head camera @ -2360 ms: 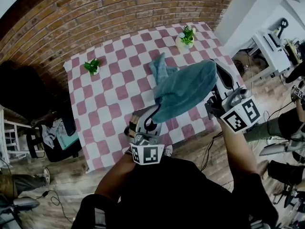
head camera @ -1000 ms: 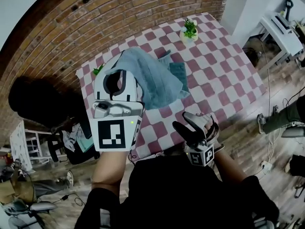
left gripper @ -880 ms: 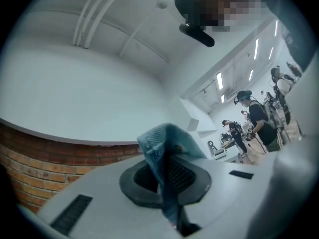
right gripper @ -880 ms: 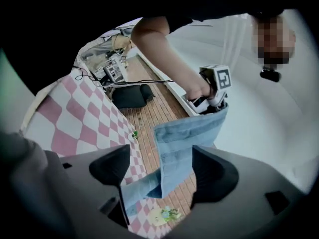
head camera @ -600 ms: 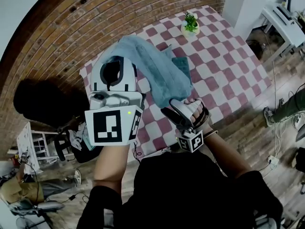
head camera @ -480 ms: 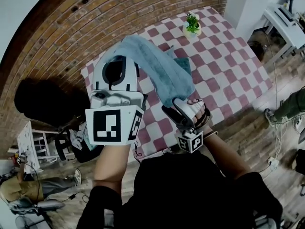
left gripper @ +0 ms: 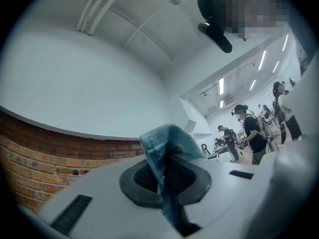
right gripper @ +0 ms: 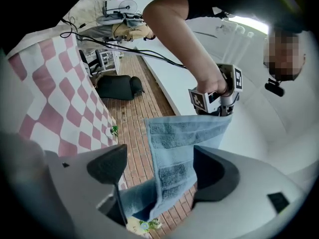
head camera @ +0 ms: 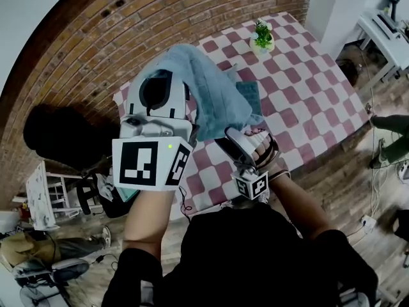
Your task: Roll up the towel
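The blue towel (head camera: 217, 98) is lifted off the table and hangs from my left gripper (head camera: 165, 75), which is raised at the left. In the left gripper view that gripper (left gripper: 164, 171) is shut on a bunched corner of the towel (left gripper: 167, 143). My right gripper (head camera: 246, 134) sits lower, at the towel's hanging end. In the right gripper view its jaws (right gripper: 159, 168) stand wide and have just been closing a little. The towel (right gripper: 174, 148) hangs between them and neither pad presses on it. My left gripper (right gripper: 219, 96) shows above, holding the top edge.
A table with a pink-and-white checked cloth (head camera: 300, 88) lies below, with a small potted plant (head camera: 262, 37) at its far end. A brick wall (head camera: 128, 24) runs behind it. Bags and a white rack (head camera: 96, 184) stand at the left, a white desk (head camera: 383, 27) at the right.
My right gripper has come up from near my body to the towel's hanging end, which now lies between its jaws. My left gripper keeps its hold on the raised corner.
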The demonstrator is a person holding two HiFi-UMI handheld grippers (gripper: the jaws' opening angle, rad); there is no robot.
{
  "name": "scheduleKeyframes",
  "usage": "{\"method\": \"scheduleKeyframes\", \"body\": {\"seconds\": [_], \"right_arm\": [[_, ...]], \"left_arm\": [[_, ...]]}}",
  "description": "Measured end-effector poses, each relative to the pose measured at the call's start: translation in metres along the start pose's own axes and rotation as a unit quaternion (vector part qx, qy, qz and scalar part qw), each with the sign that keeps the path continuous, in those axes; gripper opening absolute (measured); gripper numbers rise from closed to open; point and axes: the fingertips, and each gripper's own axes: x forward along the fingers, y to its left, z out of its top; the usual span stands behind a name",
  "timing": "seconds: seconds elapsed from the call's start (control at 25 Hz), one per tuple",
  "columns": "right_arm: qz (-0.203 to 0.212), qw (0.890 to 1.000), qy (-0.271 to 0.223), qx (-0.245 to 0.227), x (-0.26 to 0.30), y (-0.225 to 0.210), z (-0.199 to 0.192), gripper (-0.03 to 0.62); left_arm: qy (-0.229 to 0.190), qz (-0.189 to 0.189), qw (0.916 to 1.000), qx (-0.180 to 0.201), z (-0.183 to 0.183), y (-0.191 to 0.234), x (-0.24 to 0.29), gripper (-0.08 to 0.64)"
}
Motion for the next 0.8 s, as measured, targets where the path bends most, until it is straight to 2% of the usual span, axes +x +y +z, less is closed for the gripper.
{"method": "scheduleKeyframes", "body": {"seconds": [0.2,0.36,0.52,0.64,0.72,0.8], "right_arm": [[-0.010,1.000,-0.005,0.008,0.015,0.002,0.017,0.407],[-0.028,0.999,0.005,0.016,0.028,-0.003,0.015,0.393],[-0.055,0.998,-0.007,0.035,0.027,-0.020,0.014,0.208],[-0.058,0.996,-0.017,0.061,0.022,-0.032,0.015,0.053],[-0.053,0.995,-0.022,0.086,0.017,-0.041,0.014,0.012],[-0.039,0.991,-0.022,0.123,0.014,-0.049,0.013,0.009]], "left_arm": [[0.004,-0.011,0.9996,-0.026,0.002,0.001,0.004,0.005],[0.008,-0.021,0.9991,-0.036,0.004,0.000,0.004,0.005],[0.017,-0.026,0.9991,-0.030,-0.001,0.004,0.003,0.005],[0.026,-0.017,0.9992,-0.025,-0.010,0.015,0.000,0.005],[0.033,-0.005,0.9993,-0.018,-0.018,0.025,-0.003,0.005],[0.042,0.013,0.9990,-0.008,-0.030,0.040,-0.007,0.005]]}}
